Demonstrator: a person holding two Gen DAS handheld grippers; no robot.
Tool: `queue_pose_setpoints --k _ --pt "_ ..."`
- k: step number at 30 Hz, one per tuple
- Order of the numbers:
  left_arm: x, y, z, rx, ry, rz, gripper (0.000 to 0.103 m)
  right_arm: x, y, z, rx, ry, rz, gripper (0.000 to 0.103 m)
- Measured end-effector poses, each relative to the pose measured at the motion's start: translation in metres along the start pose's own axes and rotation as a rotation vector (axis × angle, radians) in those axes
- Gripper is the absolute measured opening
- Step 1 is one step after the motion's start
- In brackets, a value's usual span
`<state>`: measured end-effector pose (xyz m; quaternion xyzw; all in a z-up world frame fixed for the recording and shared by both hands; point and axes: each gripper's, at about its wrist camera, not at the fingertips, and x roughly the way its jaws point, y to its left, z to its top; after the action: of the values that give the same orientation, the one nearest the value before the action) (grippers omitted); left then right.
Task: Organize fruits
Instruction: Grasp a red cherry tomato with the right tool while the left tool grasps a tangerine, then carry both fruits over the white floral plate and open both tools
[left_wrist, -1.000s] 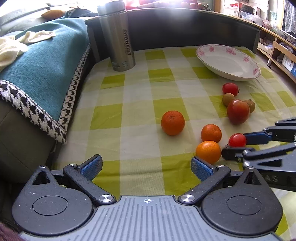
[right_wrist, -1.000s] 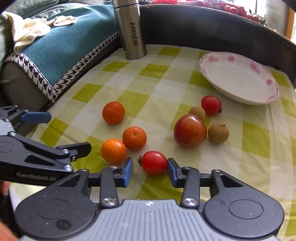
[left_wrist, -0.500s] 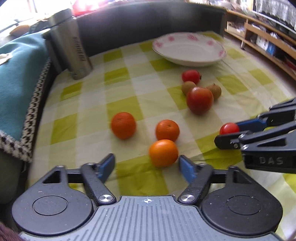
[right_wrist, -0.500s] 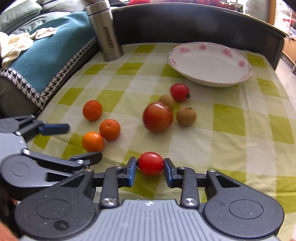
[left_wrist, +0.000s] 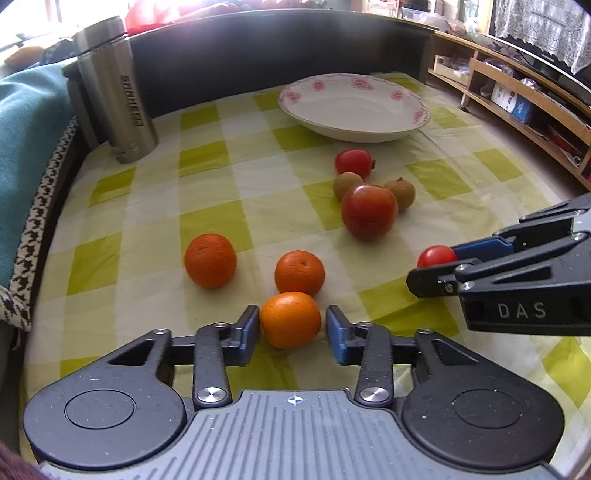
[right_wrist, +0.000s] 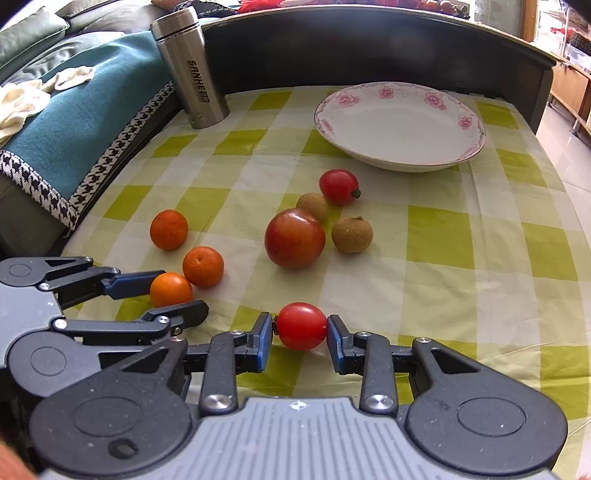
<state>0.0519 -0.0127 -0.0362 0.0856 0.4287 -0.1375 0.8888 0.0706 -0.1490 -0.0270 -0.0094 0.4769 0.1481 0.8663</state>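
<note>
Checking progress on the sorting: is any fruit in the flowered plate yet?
No, the flowered plate shows only its bare white inside; every fruit lies on the checked cloth.

On the tablecloth (right_wrist: 461, 258) before me, my right gripper (right_wrist: 300, 332) pinches a cherry tomato (right_wrist: 301, 325), my left gripper (left_wrist: 291, 328) straddles the nearest mandarin (left_wrist: 290, 319) with two more mandarins (left_wrist: 299, 272) behind it, the plate (right_wrist: 399, 127) sits farthest back, and the flask (right_wrist: 190, 68) stands back left.
</note>
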Motion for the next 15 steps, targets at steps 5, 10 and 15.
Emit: queue_pose_setpoints --k 5,10,15 --pt "-0.002 0.002 -0.001 0.001 0.007 -0.013 0.042 -0.005 -0.004 0.002 0.013 -0.012 -0.009 0.037" --pt "-0.007 0.006 0.000 -0.020 0.005 -0.025 0.042 -0.013 -0.007 0.006 0.025 -0.037 -0.016 0.037" --pt "-0.014 0.007 0.005 -0.031 -0.015 -0.036 0.042 -0.020 -0.009 0.010 0.032 -0.058 -0.025 0.037"
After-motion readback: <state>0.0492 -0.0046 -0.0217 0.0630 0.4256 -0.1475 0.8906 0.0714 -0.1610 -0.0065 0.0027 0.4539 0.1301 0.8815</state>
